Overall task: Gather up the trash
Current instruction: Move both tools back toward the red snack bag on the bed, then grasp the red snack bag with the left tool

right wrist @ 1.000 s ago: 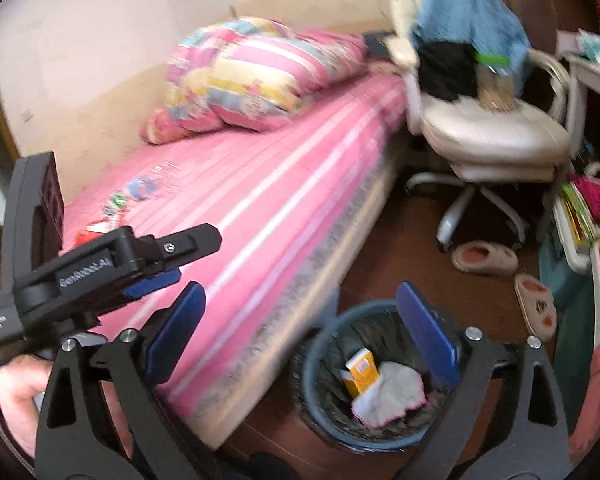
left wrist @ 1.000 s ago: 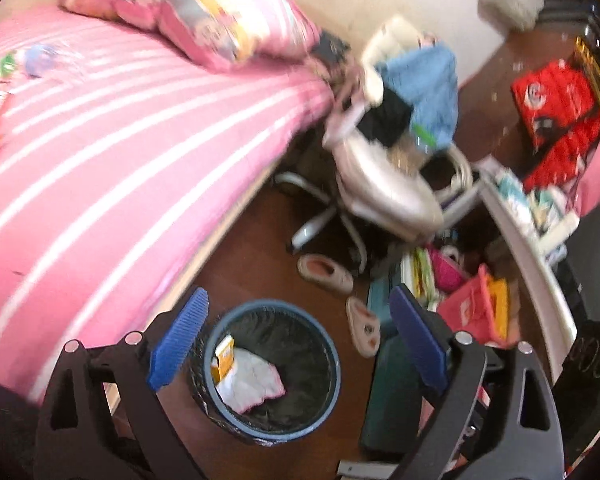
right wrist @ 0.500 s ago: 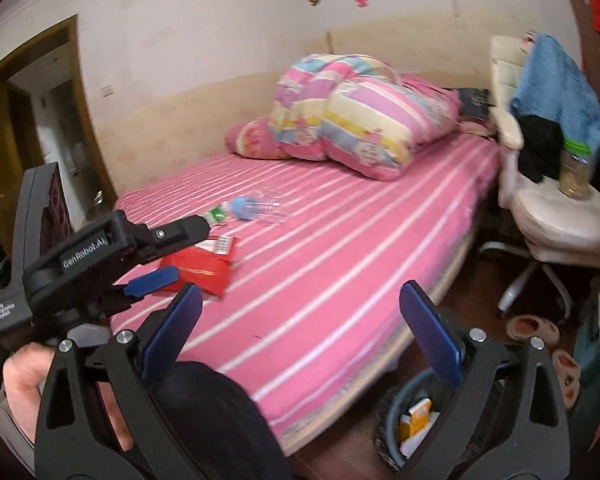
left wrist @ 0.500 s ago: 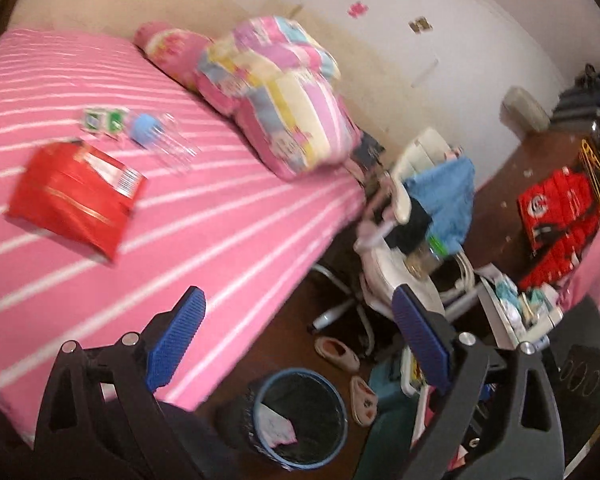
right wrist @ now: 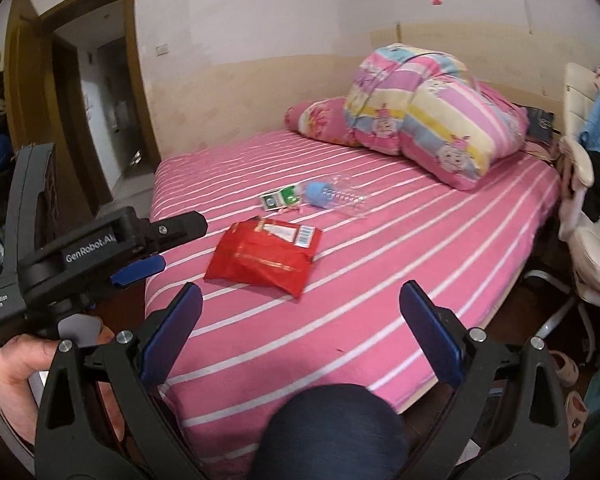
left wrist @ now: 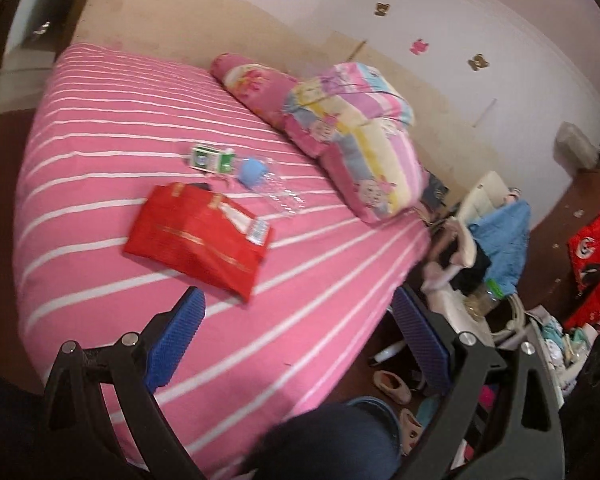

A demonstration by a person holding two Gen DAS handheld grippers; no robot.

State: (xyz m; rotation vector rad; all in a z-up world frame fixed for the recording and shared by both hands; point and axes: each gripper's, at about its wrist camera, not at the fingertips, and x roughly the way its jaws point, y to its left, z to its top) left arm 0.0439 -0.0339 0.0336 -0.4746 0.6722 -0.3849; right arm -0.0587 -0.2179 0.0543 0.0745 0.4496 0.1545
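A red snack bag (left wrist: 199, 236) lies on the pink striped bed (left wrist: 100, 128); it also shows in the right wrist view (right wrist: 266, 255). Beyond it lie a small green carton (left wrist: 211, 159) (right wrist: 280, 199) and a clear plastic bottle with a blue cap (left wrist: 270, 190) (right wrist: 334, 197). My left gripper (left wrist: 298, 322) is open and empty, above the bed's near edge, short of the bag. My right gripper (right wrist: 300, 318) is open and empty, above the bed's near side. The left gripper also appears in the right wrist view (right wrist: 140, 252). The trash bin is mostly hidden behind a knee.
A folded quilt and pillow (right wrist: 428, 116) lie at the bed's head. A white chair with clothes (left wrist: 480, 248) stands beside the bed. Slippers (left wrist: 392, 386) lie on the floor. A door (right wrist: 80, 120) is open at left. A knee (right wrist: 332, 432) blocks the lower middle.
Both grippers have risen and swung from the blue trash bin on the floor toward the bed. The red bag, carton and bottle now lie ahead; the bin has dropped out of sight.
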